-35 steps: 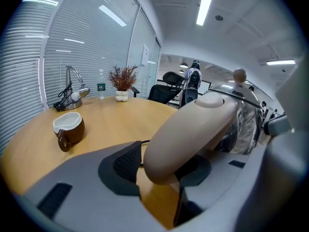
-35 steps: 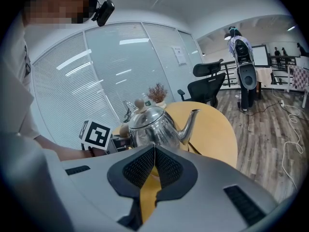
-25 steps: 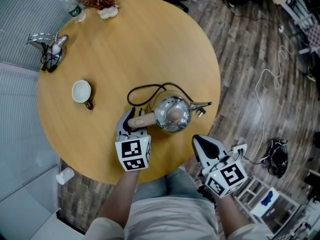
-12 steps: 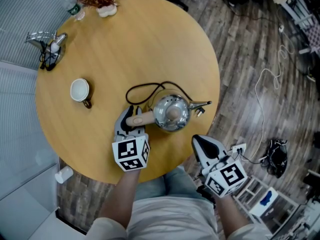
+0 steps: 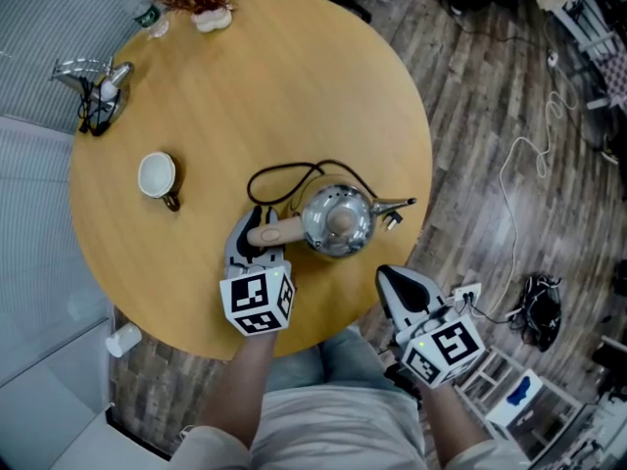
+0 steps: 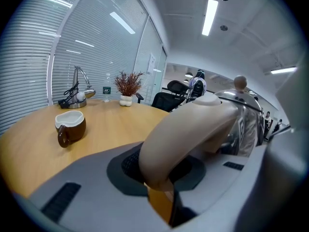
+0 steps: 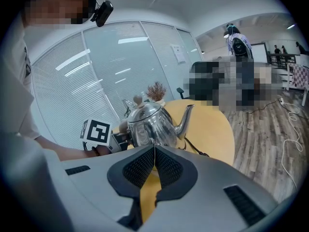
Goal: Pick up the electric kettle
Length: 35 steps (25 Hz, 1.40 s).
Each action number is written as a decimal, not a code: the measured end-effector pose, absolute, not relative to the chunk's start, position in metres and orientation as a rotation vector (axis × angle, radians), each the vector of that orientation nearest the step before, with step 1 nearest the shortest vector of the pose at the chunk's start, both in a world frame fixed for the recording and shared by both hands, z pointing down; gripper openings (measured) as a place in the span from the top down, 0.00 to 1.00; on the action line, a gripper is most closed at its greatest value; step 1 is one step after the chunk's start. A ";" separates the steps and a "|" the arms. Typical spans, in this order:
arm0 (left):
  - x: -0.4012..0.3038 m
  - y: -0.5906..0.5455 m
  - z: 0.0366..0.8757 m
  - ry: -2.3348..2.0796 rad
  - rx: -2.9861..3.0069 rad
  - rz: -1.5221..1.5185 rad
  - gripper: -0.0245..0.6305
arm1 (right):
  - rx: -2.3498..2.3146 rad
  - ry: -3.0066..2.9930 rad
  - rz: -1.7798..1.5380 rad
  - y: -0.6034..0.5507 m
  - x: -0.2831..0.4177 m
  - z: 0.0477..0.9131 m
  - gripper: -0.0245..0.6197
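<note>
Barely any change from a second ago: the electric kettle (image 5: 338,221) still sits on the counter (image 5: 294,96). The left gripper (image 5: 250,241) now pinches its beige handle (image 6: 188,129) tighter. The right gripper (image 5: 397,284) stays pressed together and empty, off the counter's edge.

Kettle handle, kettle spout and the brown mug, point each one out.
kettle handle (image 6: 193,124), left gripper view, middle of the beige grip.
kettle spout (image 7: 185,121), right gripper view, halfway along it.
brown mug (image 5: 157,176), head view, its white inside.

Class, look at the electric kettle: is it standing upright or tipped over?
Upright. The right gripper view shows the electric kettle with its lid knob on top and its spout rising.
</note>
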State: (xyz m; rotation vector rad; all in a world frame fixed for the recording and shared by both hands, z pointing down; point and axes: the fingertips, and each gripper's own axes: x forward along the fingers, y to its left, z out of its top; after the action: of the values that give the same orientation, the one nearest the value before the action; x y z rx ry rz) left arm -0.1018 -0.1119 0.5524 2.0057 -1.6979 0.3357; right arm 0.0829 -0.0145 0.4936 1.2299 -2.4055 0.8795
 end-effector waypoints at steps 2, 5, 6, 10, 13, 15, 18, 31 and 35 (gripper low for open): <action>-0.102 -0.111 0.552 -1.701 1.997 0.332 0.85 | 1.229 -2.405 0.879 -0.014 0.083 0.494 0.91; -0.103 -0.111 0.550 -1.711 1.989 0.332 0.85 | 1.227 -2.410 0.876 -0.014 0.083 0.491 0.91; -0.104 -0.111 0.549 -1.712 1.987 0.332 0.85 | 1.227 -2.412 0.876 -0.015 0.083 0.490 0.91; -0.107 -0.113 0.547 -1.717 1.983 0.330 0.85 | 1.228 -2.417 0.873 -0.017 0.082 0.488 0.91; -0.110 -0.112 0.546 -1.723 1.979 0.328 0.85 | 1.226 -2.422 0.869 -0.017 0.080 0.487 0.91; -0.111 -0.111 0.543 -1.725 1.976 0.314 0.85 | 1.223 -2.427 0.869 -0.016 0.080 0.486 0.91; -0.111 -0.112 0.534 -1.728 1.979 0.293 0.85 | 1.222 -2.434 0.864 -0.016 0.080 0.483 0.91; -0.114 -0.107 0.498 -1.717 2.030 0.297 0.85 | 1.226 -2.485 0.794 -0.018 0.079 0.456 0.91; -0.115 -0.102 0.480 -1.700 2.035 0.288 0.85 | 1.232 -2.506 0.769 -0.015 0.079 0.442 0.91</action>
State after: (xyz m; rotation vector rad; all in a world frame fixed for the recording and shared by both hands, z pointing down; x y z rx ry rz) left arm -0.1155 -0.1022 0.4800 2.0349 -1.7002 0.2877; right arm 0.0791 -0.0154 0.4419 1.2318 -2.5064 0.7687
